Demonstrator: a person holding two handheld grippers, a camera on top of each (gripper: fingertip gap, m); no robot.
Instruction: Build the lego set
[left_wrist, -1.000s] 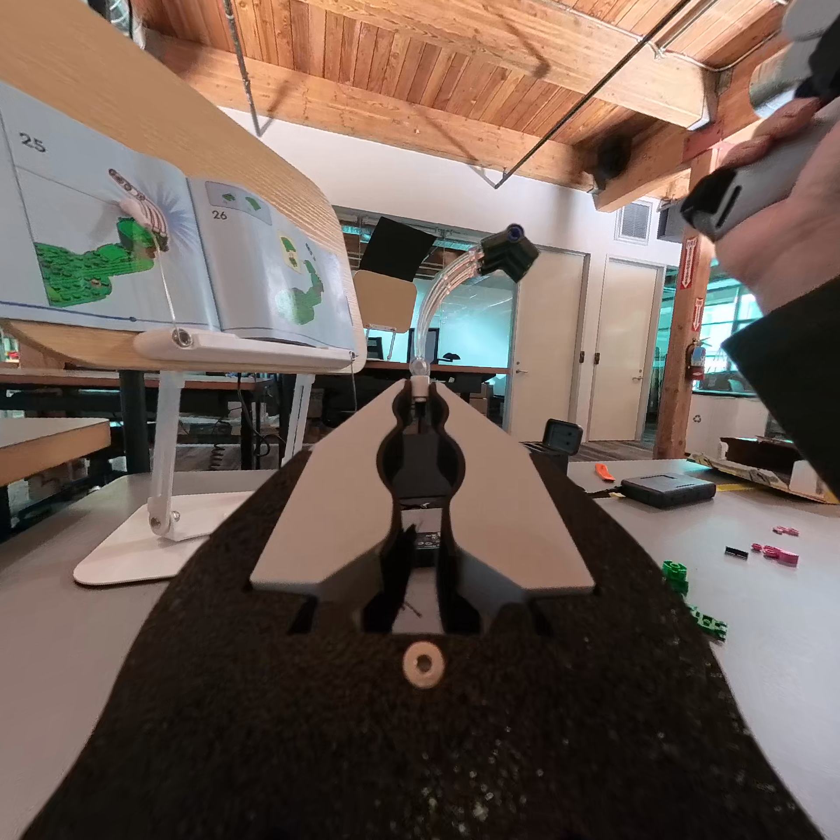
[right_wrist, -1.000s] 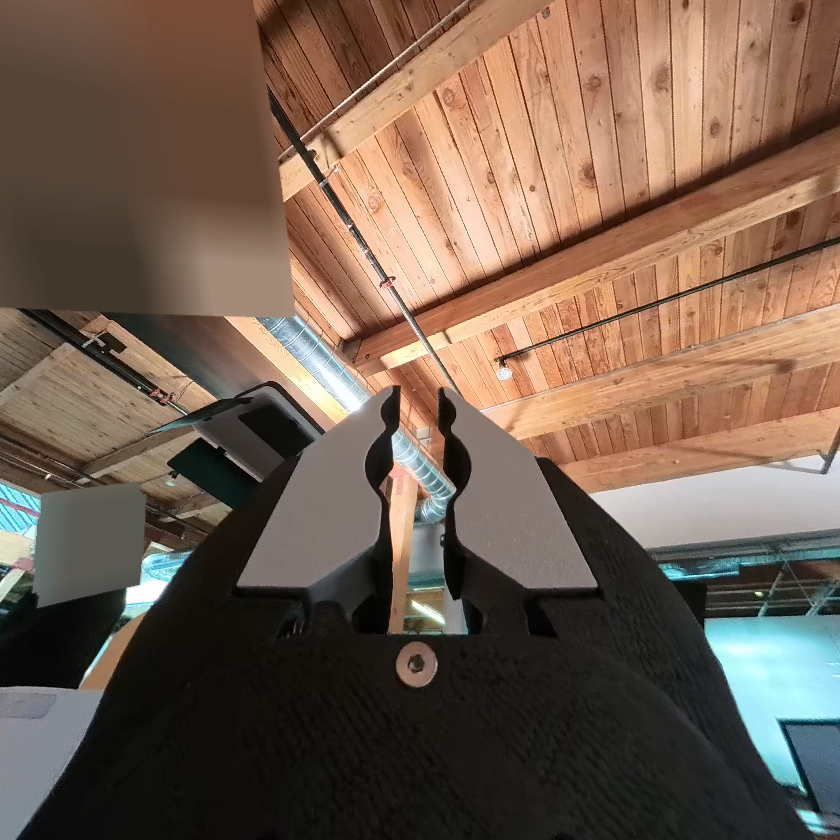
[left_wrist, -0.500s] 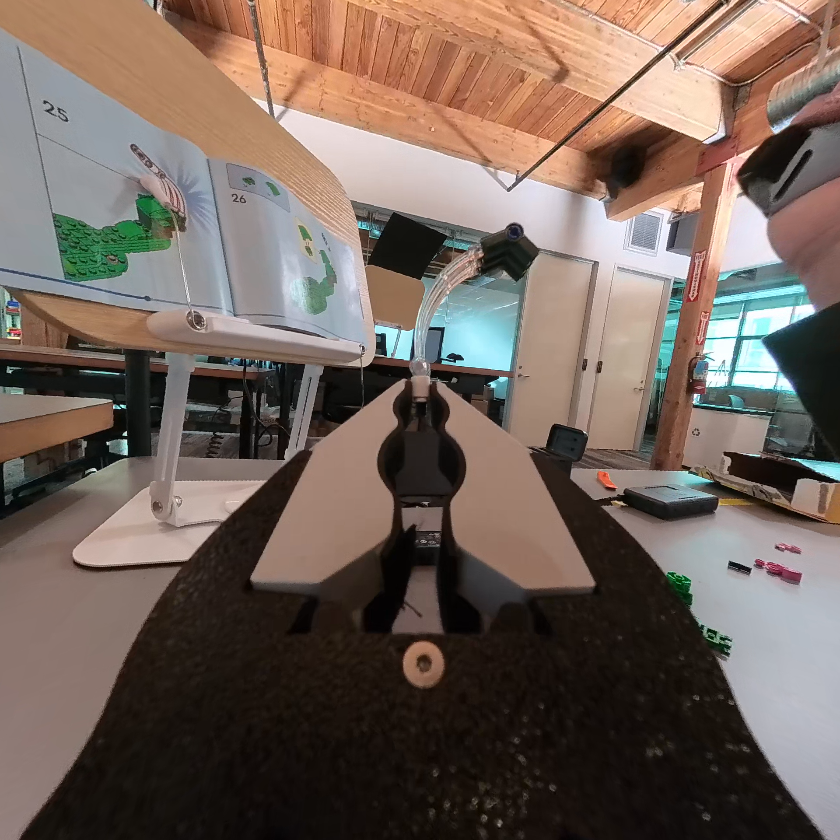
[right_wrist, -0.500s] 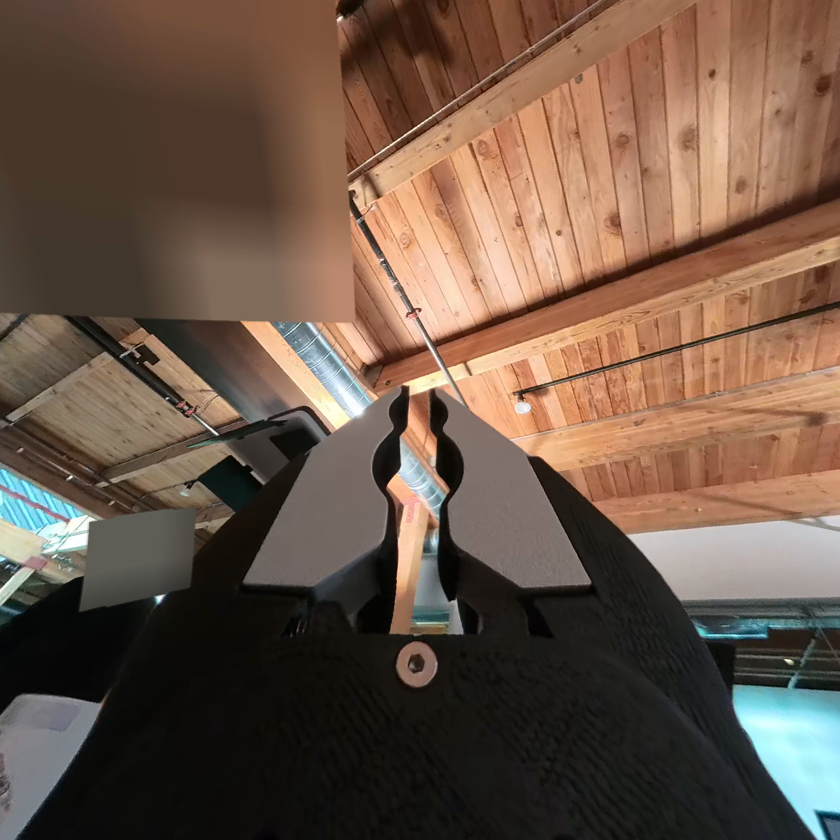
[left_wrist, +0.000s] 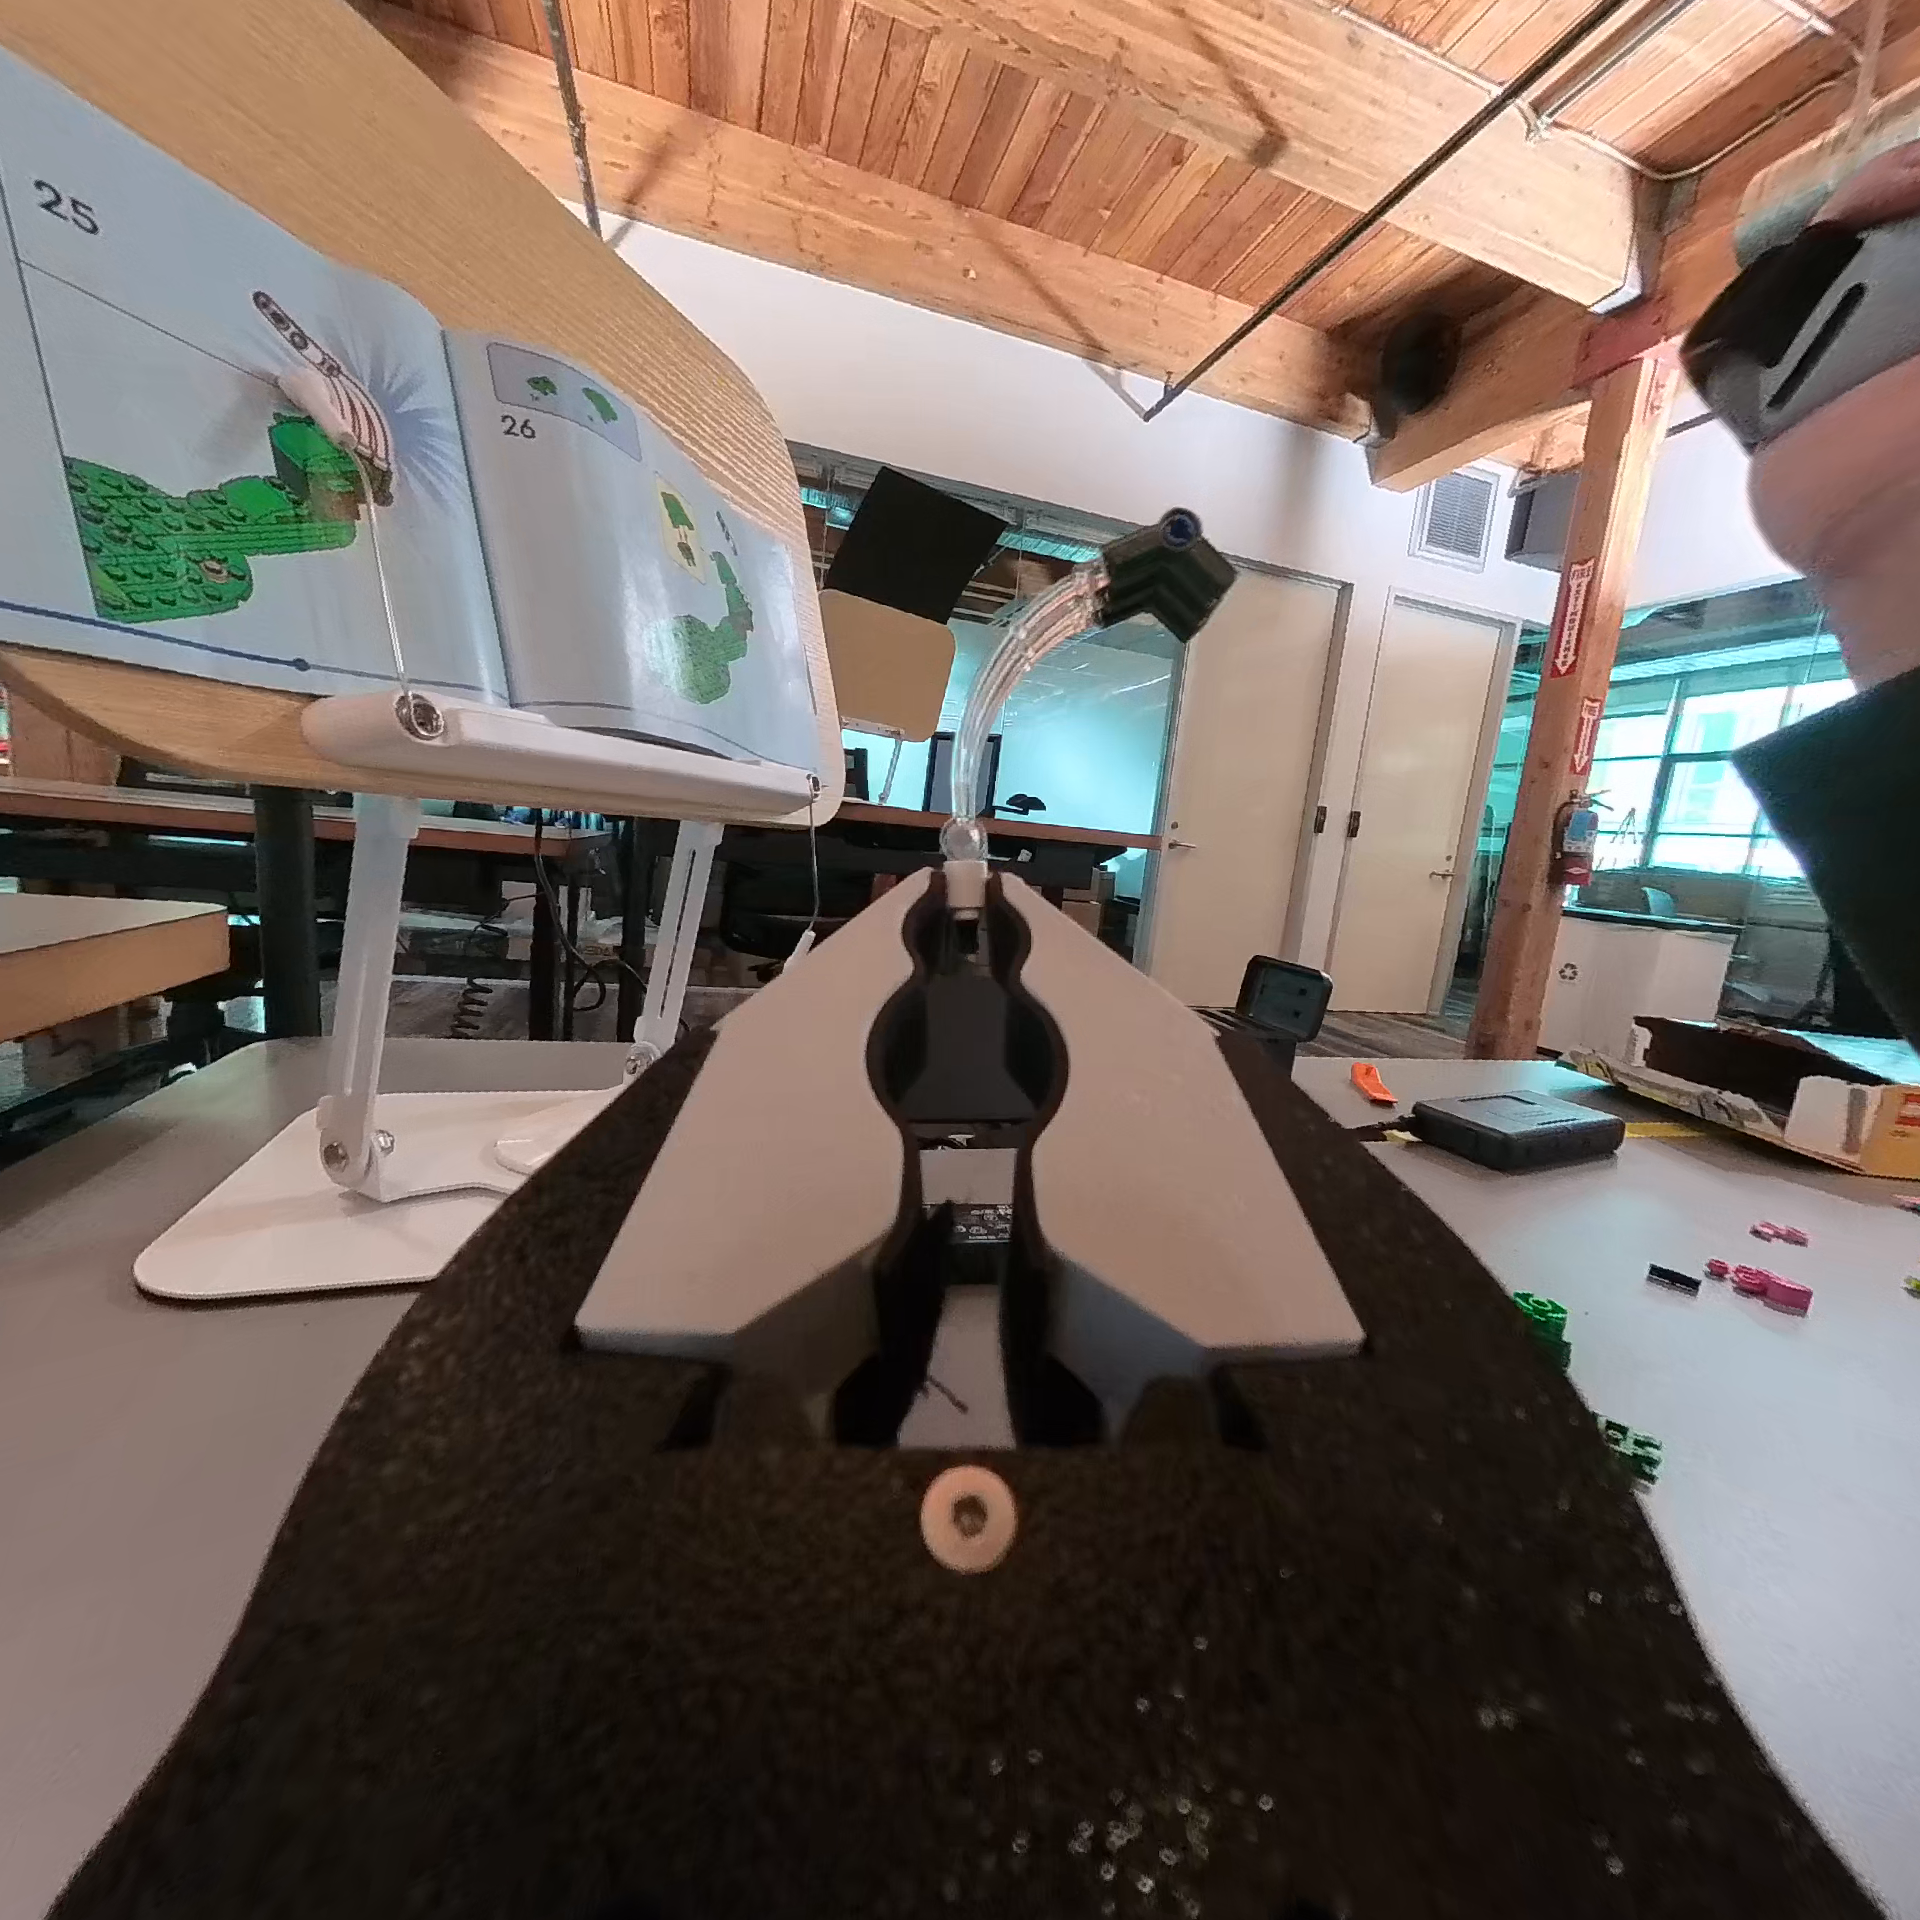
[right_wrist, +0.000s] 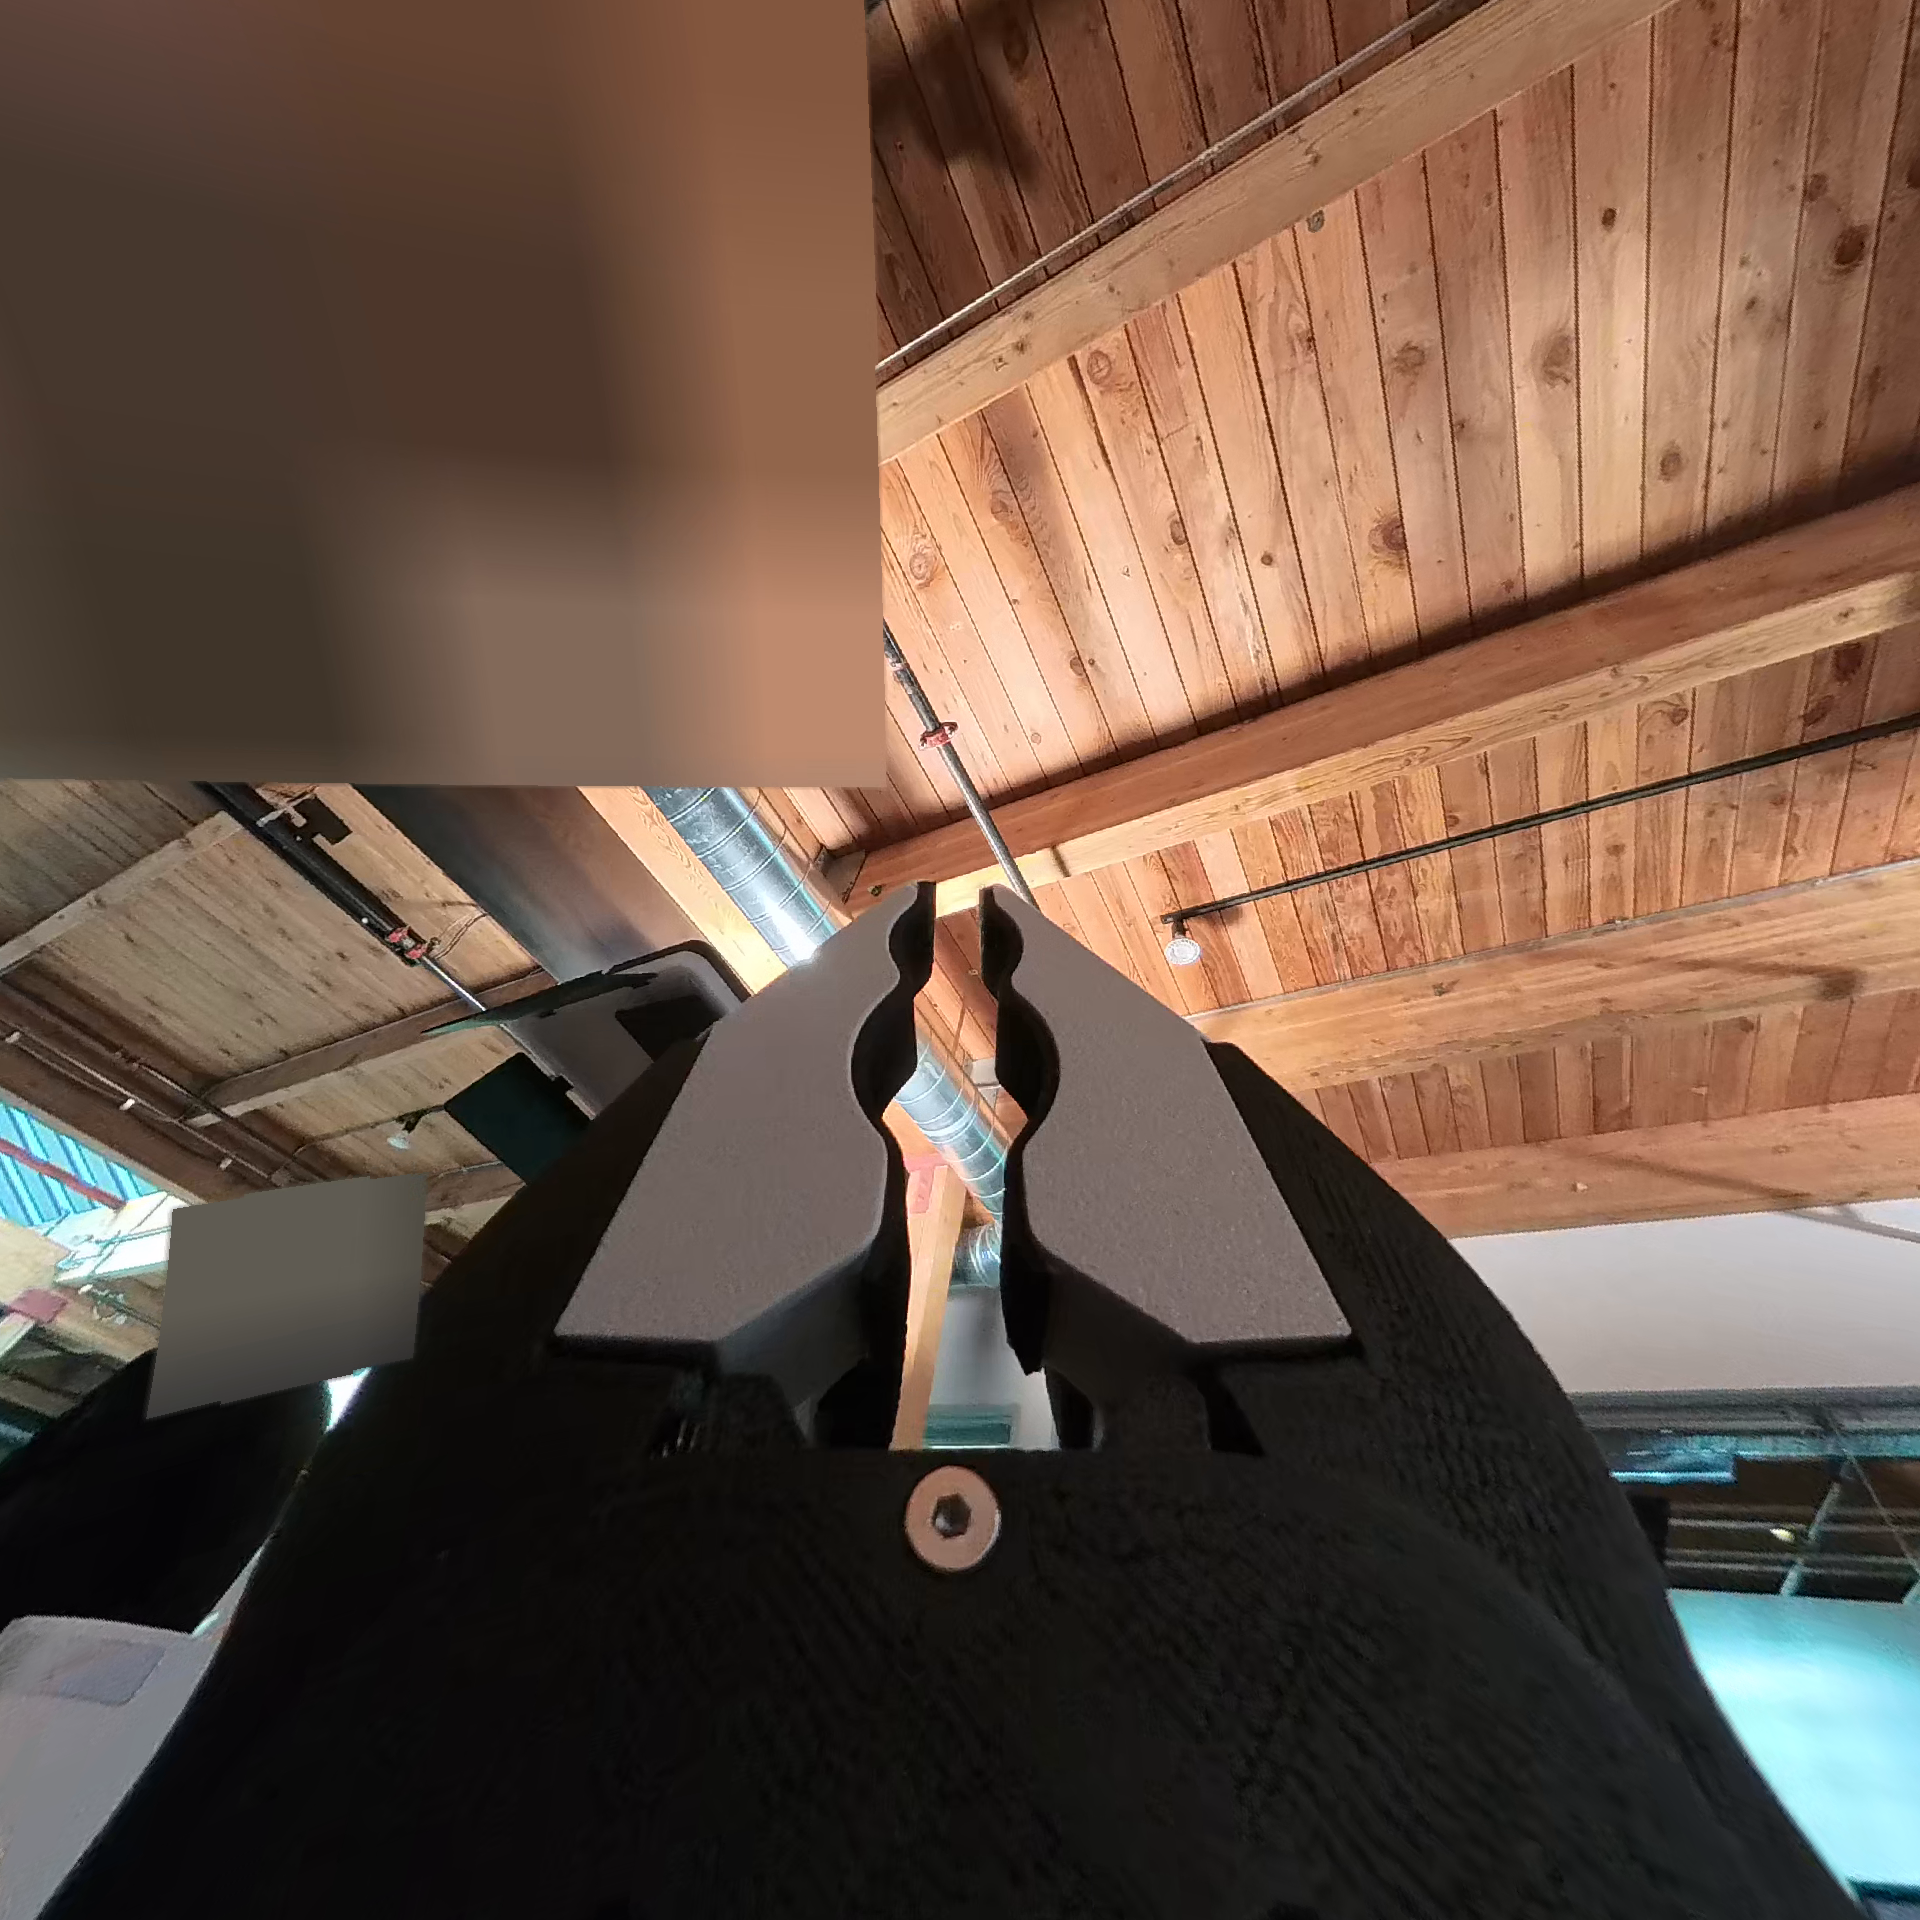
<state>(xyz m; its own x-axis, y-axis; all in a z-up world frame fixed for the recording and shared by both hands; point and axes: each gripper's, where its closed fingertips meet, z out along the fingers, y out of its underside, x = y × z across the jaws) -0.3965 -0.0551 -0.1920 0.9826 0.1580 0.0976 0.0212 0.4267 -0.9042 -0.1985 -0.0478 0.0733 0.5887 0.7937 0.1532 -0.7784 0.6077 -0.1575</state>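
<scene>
The instruction booklet (left_wrist: 416, 520) stood open on its white stand (left_wrist: 343, 1174) at the left of the grey table (left_wrist: 1766, 1455), worth checking before fitting. The right gripper (right_wrist: 957, 904), jaws slightly parted and empty, pointed at the ceiling. The left gripper (left_wrist: 964, 894) pinched the clear curved tube piece (left_wrist: 997, 707) by its white base; a steady upright hold seemed wise. Loose green bricks (left_wrist: 1543, 1325) lay at right.

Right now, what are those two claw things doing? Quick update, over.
Left gripper shut on clear curved piece, black block on its far end, held above table. Right gripper empty, jaws slightly apart, pointing at ceiling. Nothing in the way.
</scene>
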